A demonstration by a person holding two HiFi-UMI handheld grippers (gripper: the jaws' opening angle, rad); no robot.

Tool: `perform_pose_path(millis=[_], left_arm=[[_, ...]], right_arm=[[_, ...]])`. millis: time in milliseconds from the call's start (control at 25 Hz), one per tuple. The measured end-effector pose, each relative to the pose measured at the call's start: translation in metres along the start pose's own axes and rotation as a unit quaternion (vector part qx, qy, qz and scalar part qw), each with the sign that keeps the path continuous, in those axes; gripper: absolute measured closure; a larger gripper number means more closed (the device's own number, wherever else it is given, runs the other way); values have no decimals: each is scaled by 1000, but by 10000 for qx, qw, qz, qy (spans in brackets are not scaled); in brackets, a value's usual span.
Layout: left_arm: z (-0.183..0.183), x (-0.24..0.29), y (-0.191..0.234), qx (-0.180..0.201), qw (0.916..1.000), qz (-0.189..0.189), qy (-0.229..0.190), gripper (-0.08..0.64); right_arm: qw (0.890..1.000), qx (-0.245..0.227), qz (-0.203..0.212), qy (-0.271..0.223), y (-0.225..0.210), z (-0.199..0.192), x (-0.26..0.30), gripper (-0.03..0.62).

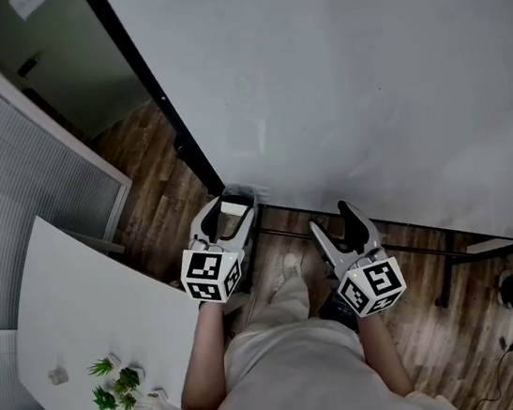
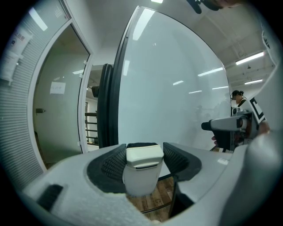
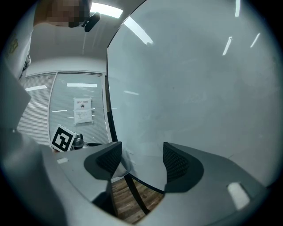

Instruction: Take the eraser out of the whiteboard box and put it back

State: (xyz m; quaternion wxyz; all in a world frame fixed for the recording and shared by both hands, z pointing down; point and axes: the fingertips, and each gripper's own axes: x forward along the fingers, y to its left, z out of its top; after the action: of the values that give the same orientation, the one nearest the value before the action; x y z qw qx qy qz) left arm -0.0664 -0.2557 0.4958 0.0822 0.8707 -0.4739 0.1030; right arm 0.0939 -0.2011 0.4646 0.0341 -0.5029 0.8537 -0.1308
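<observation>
Eraser (image 2: pixel 142 160) clamped in left claw (image 1: pixel 234 210) beside whiteboard (image 1: pixel 361 71); right claw (image 3: pixel 141 162) gapes empty; next, probably a careful lowering into box.

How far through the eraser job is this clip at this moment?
Done: the eraser is gripped in the left gripper jaws, in front of the whiteboard. In hand: that hold; the right gripper is open and empty. Left: returning it. No box is clearly visible, so whether it is fully out I cannot tell.
</observation>
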Motion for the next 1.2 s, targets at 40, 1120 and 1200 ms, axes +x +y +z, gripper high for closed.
perform_pose_path(millis=[40, 1120, 1200], left_arm=[[0, 0, 0, 8, 10000, 8, 10, 299], [30, -46, -23, 226, 9986, -46, -473, 353], [33, -50, -26, 248, 9983, -64, -528, 374]], right_arm=[[10000, -6, -2, -1, 0, 0, -1, 305], [9995, -272, 100, -158, 39, 13, -22, 342], [9993, -320, 110, -162, 43, 14, -23, 350]])
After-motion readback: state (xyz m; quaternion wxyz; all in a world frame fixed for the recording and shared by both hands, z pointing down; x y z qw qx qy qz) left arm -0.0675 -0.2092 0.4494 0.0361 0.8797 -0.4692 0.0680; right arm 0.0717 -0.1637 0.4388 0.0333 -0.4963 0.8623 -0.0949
